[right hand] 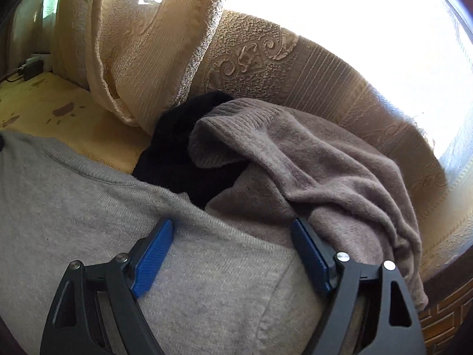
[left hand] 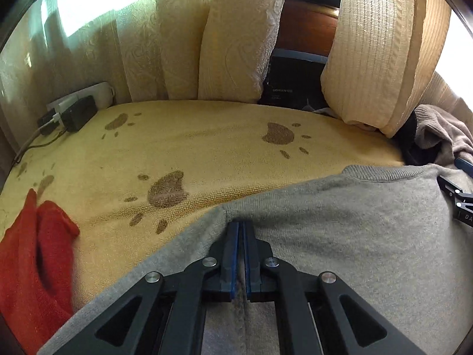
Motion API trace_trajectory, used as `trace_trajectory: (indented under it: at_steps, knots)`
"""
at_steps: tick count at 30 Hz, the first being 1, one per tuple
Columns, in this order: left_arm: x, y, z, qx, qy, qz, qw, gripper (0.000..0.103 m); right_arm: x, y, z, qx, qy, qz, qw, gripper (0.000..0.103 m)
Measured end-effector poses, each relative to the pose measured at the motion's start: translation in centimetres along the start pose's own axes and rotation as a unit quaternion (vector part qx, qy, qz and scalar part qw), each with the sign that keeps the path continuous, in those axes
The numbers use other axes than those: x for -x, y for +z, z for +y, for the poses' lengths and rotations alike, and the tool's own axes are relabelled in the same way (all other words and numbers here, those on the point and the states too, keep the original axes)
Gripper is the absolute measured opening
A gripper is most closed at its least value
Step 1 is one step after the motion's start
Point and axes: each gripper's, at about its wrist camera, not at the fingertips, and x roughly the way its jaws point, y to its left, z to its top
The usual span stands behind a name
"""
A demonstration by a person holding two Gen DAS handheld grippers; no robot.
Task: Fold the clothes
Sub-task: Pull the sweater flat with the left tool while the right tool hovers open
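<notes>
A grey sweater [left hand: 340, 236] lies spread on the yellow paw-print cover [left hand: 207, 148] of a sofa seat. My left gripper [left hand: 241, 224] is shut on a pinched ridge of the grey sweater at its left edge. The cloth bunches at the tips and a fold runs back between the blue pads. In the right wrist view my right gripper [right hand: 232, 224] stands open just over the grey sweater [right hand: 88, 207], near its right side, with nothing pressed between its fingers. A piece of the right gripper [left hand: 459, 204] shows at the far right of the left wrist view.
A red garment [left hand: 32, 260] lies at the seat's left front. A brown sweater [right hand: 325, 162] and a black garment [right hand: 183, 142] are heaped against the armrest [right hand: 295, 68] on the right. Cream cushions [left hand: 236, 38] stand along the back. A power strip with chargers [left hand: 74, 109] sits back left.
</notes>
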Motion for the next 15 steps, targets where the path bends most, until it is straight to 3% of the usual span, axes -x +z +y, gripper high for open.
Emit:
trace_trajectory:
  at_steps: [7, 11, 15]
  knots:
    - [0.4, -0.1, 2.1, 0.048, -0.092, 0.011, 0.9945, 0.006, 0.5, -0.3, -0.1, 0.012, 0.022, -0.005, 1.000, 0.088]
    - [2.1, -0.4, 1.2, 0.038, -0.096, 0.040, 0.9939, 0.006, 3.5, -0.5, -0.1, 0.021, 0.044, 0.004, 0.999, 0.088]
    - [5.7, -2.1, -0.5, 0.005, -0.089, 0.032, 0.9955, 0.006, 10.2, -1.7, -1.4, -0.009, 0.061, -0.027, 0.998, 0.091]
